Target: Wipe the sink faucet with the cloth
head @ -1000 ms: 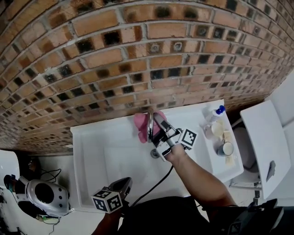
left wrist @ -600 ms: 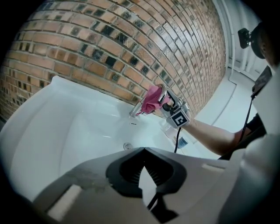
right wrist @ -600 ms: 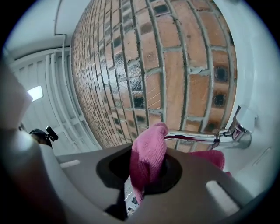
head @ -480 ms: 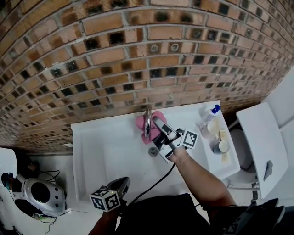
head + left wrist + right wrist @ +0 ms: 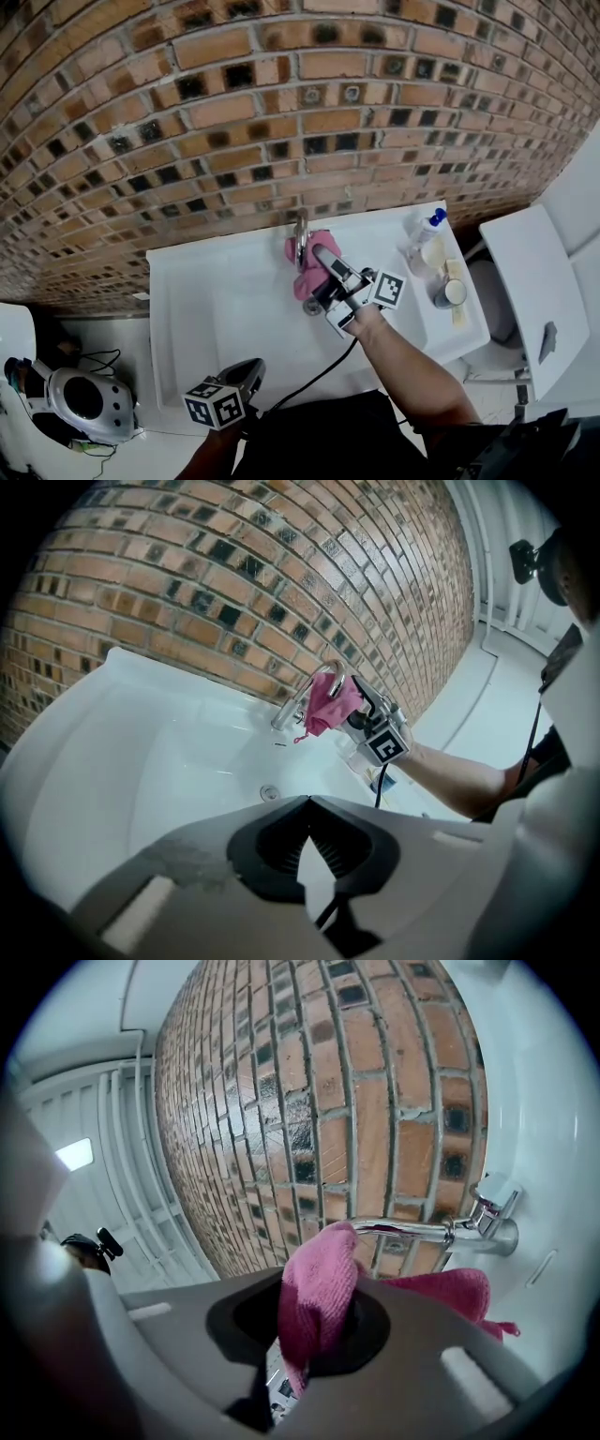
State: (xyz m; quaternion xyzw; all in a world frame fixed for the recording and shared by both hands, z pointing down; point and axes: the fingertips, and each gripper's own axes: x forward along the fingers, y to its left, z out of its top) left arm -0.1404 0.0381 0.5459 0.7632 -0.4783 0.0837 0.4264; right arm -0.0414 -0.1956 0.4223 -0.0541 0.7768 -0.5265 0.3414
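A chrome faucet [image 5: 300, 240] rises from the back rim of a white sink [image 5: 216, 309]. A pink cloth [image 5: 315, 269] is pressed against the spout's right side, with my right gripper [image 5: 322, 255] shut on it. In the right gripper view a fold of the cloth [image 5: 319, 1307] is pinched between the jaws, and the rest hangs below the faucet spout [image 5: 412, 1230]. My left gripper [image 5: 257, 368] hovers at the sink's front edge, away from the faucet. Seen in the left gripper view, it [image 5: 306, 803] is shut and holds nothing, with the faucet [image 5: 298, 701] and cloth [image 5: 330, 703] beyond it.
A brick wall [image 5: 281, 122] stands right behind the sink. A drain [image 5: 312, 307] lies below the faucet. A spray bottle [image 5: 424, 230] and small cups [image 5: 449, 294] sit on the sink's right ledge. A white fixture [image 5: 530, 281] stands to the right and a helmet-like object [image 5: 89, 403] on the floor at left.
My right gripper has drawn the cloth from behind and left of the spout to its right side and a little lower. The left gripper has stayed at the front edge.
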